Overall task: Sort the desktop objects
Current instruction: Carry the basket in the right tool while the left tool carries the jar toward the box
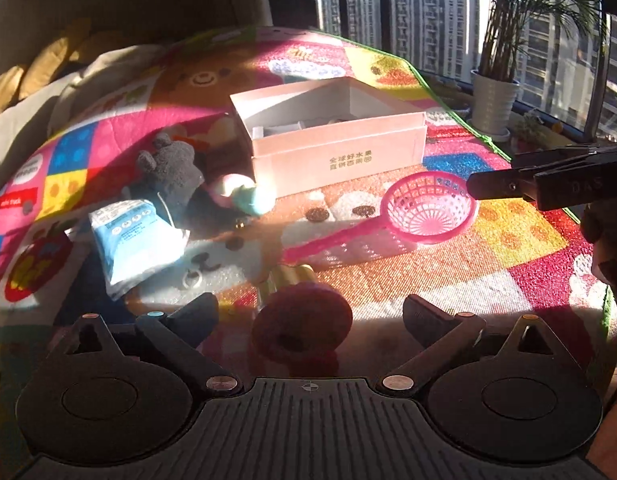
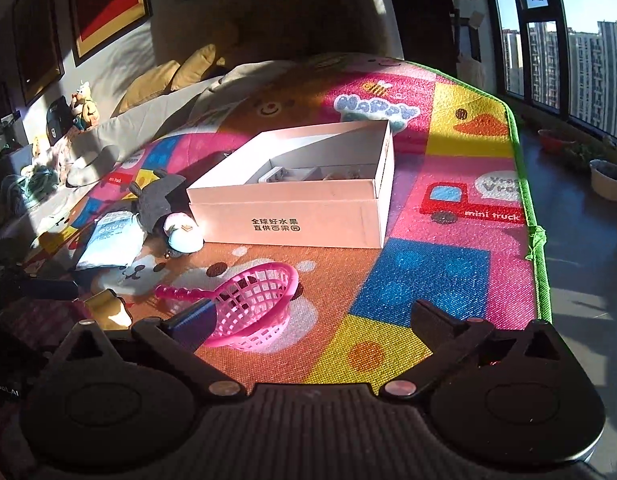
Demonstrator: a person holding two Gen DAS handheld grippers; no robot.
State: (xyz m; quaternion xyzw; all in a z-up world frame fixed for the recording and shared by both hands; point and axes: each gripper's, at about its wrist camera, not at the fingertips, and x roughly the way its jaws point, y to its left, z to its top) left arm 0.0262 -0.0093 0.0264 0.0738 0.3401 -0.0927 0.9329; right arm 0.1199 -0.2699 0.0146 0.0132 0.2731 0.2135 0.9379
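Note:
A pink open box [image 1: 336, 152] [image 2: 292, 216] stands mid-mat with small items inside. A pink plastic strainer [image 1: 428, 208] [image 2: 252, 312] lies in front of it. My left gripper [image 1: 308, 316] is open, with a red round object [image 1: 302, 328] and a gold piece [image 1: 288, 280] between its fingers on the mat. My right gripper [image 2: 312, 320] is open and empty, its left finger [image 2: 192, 320] beside the strainer bowl. It also shows in the left wrist view [image 1: 548, 184] at the strainer's right rim.
A grey plush [image 1: 172, 168] [image 2: 156, 196], a pastel ball-like toy [image 1: 244, 194] [image 2: 182, 232] and a blue-white packet [image 1: 136, 240] [image 2: 108, 240] lie left of the box on the colourful play mat [image 1: 488, 264] [image 2: 428, 280]. The mat's green edge [image 2: 536, 240] runs along the right. A potted plant [image 1: 494, 104] stands by the window.

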